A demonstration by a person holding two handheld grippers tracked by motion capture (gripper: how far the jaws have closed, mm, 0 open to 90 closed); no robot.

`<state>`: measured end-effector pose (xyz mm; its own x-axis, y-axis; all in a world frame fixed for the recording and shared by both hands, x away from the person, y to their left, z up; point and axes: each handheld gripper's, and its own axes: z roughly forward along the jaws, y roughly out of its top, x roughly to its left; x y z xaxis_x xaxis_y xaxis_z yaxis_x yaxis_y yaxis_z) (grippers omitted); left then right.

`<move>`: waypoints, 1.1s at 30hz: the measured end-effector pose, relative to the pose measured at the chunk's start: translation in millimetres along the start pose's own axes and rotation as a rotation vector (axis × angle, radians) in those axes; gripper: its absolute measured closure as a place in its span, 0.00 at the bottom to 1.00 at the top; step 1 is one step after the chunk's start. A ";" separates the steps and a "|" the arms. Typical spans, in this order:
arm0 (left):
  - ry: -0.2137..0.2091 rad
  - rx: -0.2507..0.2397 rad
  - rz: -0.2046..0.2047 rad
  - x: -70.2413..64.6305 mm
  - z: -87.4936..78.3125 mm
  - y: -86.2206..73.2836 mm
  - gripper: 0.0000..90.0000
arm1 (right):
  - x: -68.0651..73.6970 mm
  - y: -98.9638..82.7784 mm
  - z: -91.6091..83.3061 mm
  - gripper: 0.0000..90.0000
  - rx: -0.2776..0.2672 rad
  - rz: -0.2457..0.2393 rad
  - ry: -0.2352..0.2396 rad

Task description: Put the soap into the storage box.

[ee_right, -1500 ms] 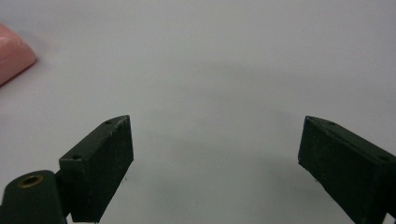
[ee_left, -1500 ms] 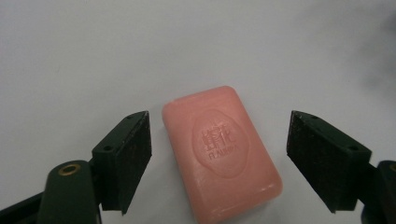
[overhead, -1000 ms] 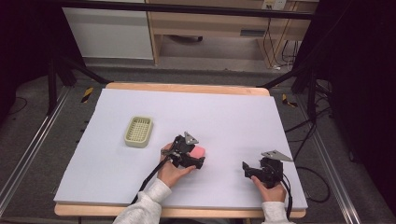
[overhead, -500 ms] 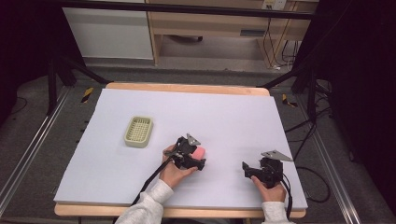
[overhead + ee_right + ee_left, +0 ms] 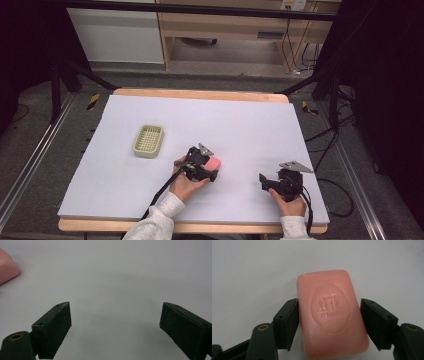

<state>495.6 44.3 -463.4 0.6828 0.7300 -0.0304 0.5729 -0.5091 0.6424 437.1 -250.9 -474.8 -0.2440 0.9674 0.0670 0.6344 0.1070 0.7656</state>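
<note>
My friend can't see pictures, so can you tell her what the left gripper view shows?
A pink bar of soap with a stamped oval mark lies on a white table. The left gripper has just been closing its two black jaws, one on each long side of the soap, touching or almost touching it.

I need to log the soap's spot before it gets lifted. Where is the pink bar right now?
In the high view the pink soap bar lies near the table's front middle, between the left tool pads, right of the green soap dish.
</note>
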 end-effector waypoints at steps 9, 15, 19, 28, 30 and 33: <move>0.001 0.014 -0.005 1.3 5.0 0.5 0.35 | 0.1 -0.1 0.4 0.12 0.002 -0.004 0.003; 0.006 0.023 0.005 -0.2 8.6 0.6 0.37 | -0.1 0.0 0.2 0.12 0.001 0.000 0.002; 0.004 0.031 0.007 0.8 7.8 1.1 0.39 | 0.1 0.0 0.3 0.12 0.002 -0.006 0.003; 0.008 0.032 0.010 2.0 6.4 1.5 0.41 | 0.2 -0.1 0.5 0.12 0.003 -0.005 0.002; 0.004 0.031 0.006 2.2 6.3 1.4 0.41 | 0.1 -0.1 0.5 0.12 0.004 -0.004 0.003; 0.003 0.038 0.014 3.0 4.7 1.3 0.41 | 0.1 0.0 0.4 0.12 0.003 -0.004 0.003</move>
<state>500.5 43.7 -466.3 0.6896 0.7240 -0.0187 0.5799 -0.5366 0.6130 437.3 -250.8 -475.1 -0.2489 0.9663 0.0660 0.6353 0.1115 0.7641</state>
